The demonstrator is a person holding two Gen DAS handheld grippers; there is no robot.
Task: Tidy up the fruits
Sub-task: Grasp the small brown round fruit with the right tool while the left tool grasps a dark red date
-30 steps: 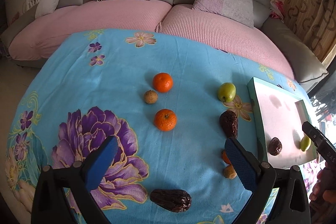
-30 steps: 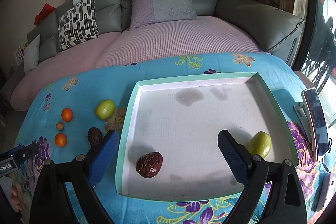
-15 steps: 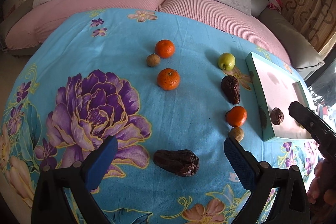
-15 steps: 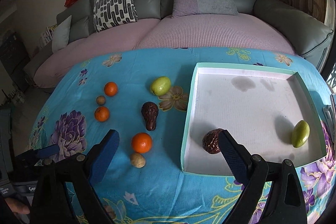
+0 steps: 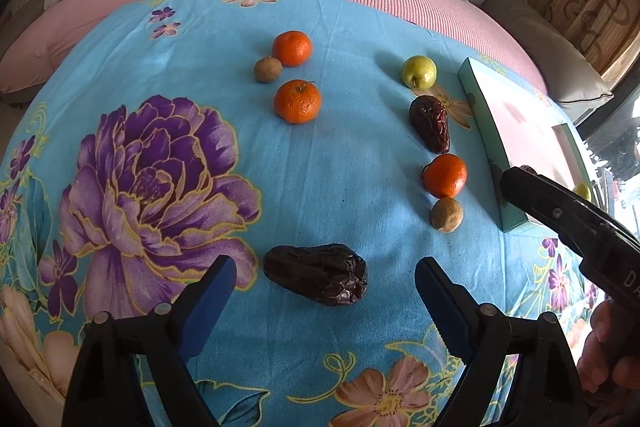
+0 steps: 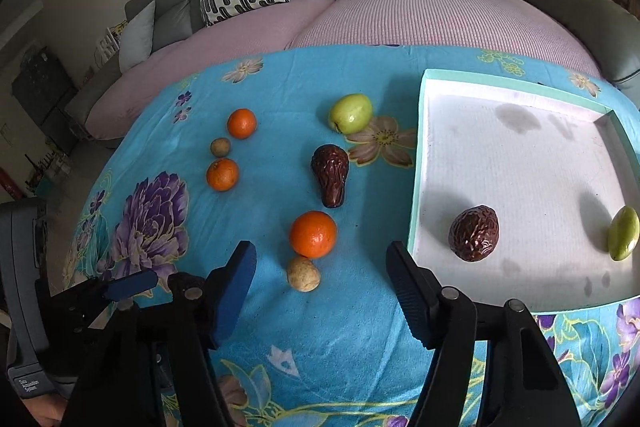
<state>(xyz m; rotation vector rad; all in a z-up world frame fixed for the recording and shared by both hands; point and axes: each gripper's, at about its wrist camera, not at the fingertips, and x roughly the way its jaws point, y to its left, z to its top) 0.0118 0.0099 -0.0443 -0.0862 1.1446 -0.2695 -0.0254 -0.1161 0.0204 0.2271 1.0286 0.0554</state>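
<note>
Fruits lie on a blue floral cloth. My left gripper [image 5: 324,265] is open, its blue pads on either side of a dark wrinkled date [image 5: 318,279], not touching it. My right gripper [image 6: 320,257] is open just short of an orange [image 6: 313,234] and a small brown fruit [image 6: 303,273]. A teal-rimmed white tray [image 6: 416,187] on the right holds a dark date [image 6: 474,233] and a green fruit [image 6: 623,233]. On the cloth also lie a second long date [image 6: 330,180], a green apple [image 6: 351,113], two oranges [image 5: 297,101] [image 5: 292,47] and a brown fruit [image 5: 267,69].
A grey sofa with pink covers [image 6: 400,15] and cushions curves round the far side of the table. The right gripper's black body [image 5: 560,211] and a hand reach in at the right of the left wrist view. The left gripper's pad [image 6: 132,283] shows at lower left of the right wrist view.
The left gripper has dropped lower and closer, so the near date now lies between its pads. The right gripper has swung left from over the tray to the orange and brown fruit.
</note>
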